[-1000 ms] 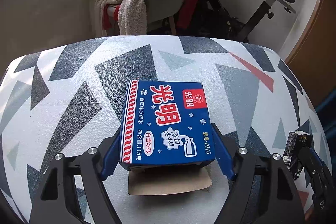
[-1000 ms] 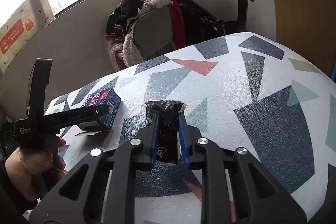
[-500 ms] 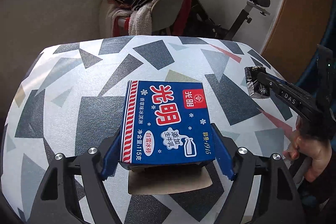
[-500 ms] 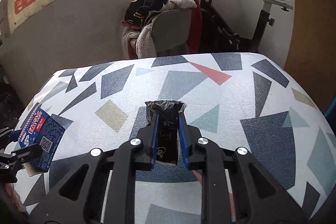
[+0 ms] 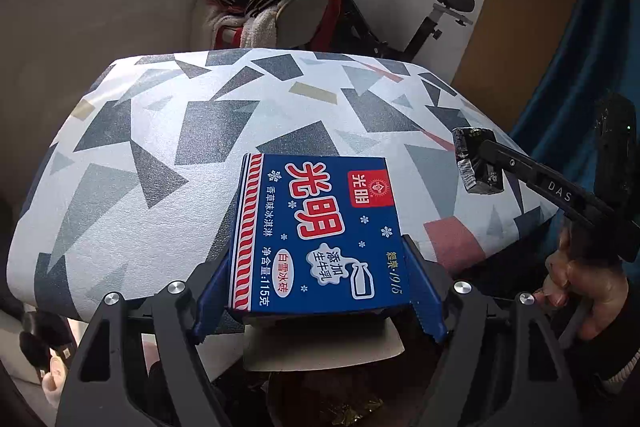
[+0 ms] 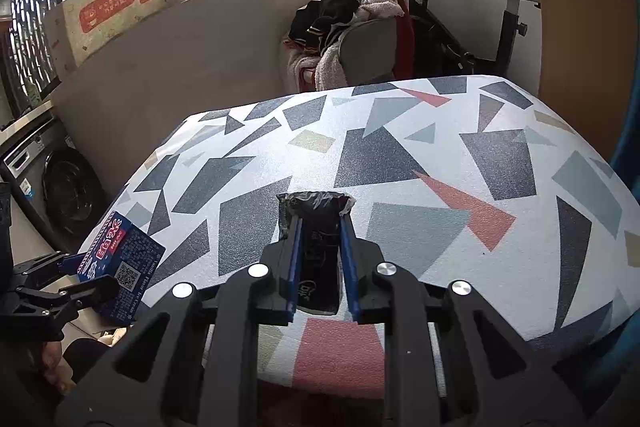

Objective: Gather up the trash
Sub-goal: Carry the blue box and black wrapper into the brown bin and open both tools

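Cardboard trash fills both your tools: your left gripper is clamped on a blue rectangular ice-cream carton with red and white Chinese lettering, its blue fingers pressed against the carton's two long sides, printed face up toward the camera. A loose brown cardboard flap hangs from the carton's near end, just under your fingertips. Below the gripper lies a dark opening holding crumpled scraps, too dim to make out. Your right gripper is closed on a crumpled black plastic wrapper, which stands upright between the narrow-set fingers and pokes out ahead of their tips. Ahead of both grippers spreads the table in its white cloth with grey, navy and pink triangles. From the right wrist, the carton shows far to the left, held off the table's edge. From the left wrist, the wrapper sits to the right, over the table's right edge. Beyond the table stand a chair heaped with clothes and an exercise bike.
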